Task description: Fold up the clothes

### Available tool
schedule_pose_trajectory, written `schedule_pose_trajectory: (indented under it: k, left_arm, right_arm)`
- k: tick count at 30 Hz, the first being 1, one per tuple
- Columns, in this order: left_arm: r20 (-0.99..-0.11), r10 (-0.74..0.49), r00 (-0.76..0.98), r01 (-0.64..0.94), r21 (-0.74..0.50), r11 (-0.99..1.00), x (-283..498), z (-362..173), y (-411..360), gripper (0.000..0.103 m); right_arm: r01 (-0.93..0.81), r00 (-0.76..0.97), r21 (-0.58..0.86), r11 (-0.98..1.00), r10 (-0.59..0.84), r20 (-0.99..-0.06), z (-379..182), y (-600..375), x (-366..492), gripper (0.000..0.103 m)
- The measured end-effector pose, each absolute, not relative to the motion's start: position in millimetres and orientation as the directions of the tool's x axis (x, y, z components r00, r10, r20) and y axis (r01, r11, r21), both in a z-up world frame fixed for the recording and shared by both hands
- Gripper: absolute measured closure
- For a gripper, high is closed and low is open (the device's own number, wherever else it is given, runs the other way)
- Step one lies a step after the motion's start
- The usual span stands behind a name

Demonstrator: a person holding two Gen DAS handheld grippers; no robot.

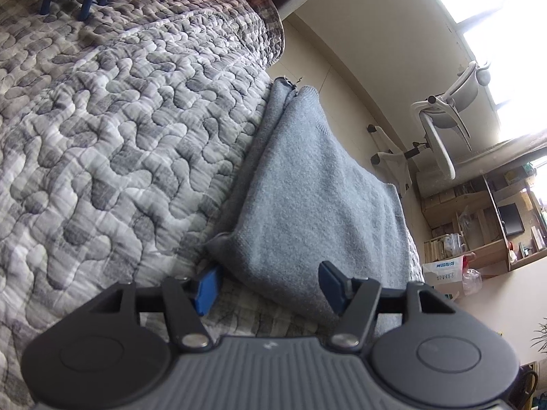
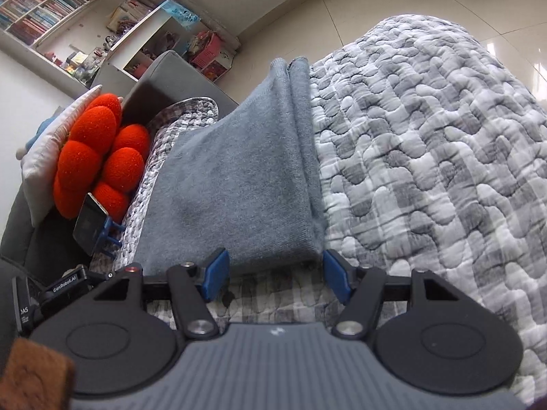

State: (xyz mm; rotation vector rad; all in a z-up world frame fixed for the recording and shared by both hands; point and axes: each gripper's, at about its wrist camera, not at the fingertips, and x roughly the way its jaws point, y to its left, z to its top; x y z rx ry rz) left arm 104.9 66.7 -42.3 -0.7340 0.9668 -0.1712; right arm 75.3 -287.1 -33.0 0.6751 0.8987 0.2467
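Already the grey sweater (image 1: 318,201) lies folded into a long narrow band on the quilted cover (image 1: 112,130) of the sofa, with its side parts turned in so that one long edge shows doubled layers. The left gripper (image 1: 270,285) stands at one short end of the band and the right gripper (image 2: 275,275) at the other end. Both jaws are wide apart, with the near hem of the cloth between the blue pads but not pressed by them, so nothing is held. I judge that the lengthwise folds are done and the cross fold is left: each end must be taken and brought over. An orange cushion (image 2: 99,157) and a phone on a blue stand (image 2: 90,222) rest beside the sweater.
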Motion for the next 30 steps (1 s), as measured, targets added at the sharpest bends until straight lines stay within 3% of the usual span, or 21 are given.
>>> schedule_pose_trajectory:
  k: [7,12,24,30]
  left_arm:
    - [-0.678,-0.440,0.589,-0.166,-0.634,0.756,110.3,-41.5,61.9,0.040]
    - [-0.669,-0.446,0.594,-0.157,-0.640,0.752,116.1,-40.8,61.0,0.040]
    - [-0.671,-0.443,0.594,-0.154,-0.636,0.756,119.8,-41.3,56.7,0.040]
    - [-0.683,-0.444,0.580,-0.149,-0.625,0.766,120.2,-45.8,58.7,0.065]
  right_arm:
    - [0.095,0.654,0.631,0.770,0.430,-0.622,-36.9,-284.9,75.2,0.038]
    - [0.112,0.662,0.633,0.766,0.418,-0.623,-39.9,-288.2,76.4,0.054]
    - [0.121,0.665,0.633,0.764,0.411,-0.623,-38.0,-288.0,75.9,0.054]
    - [0.127,0.670,0.633,0.763,0.405,-0.623,-37.8,-287.3,76.9,0.058]
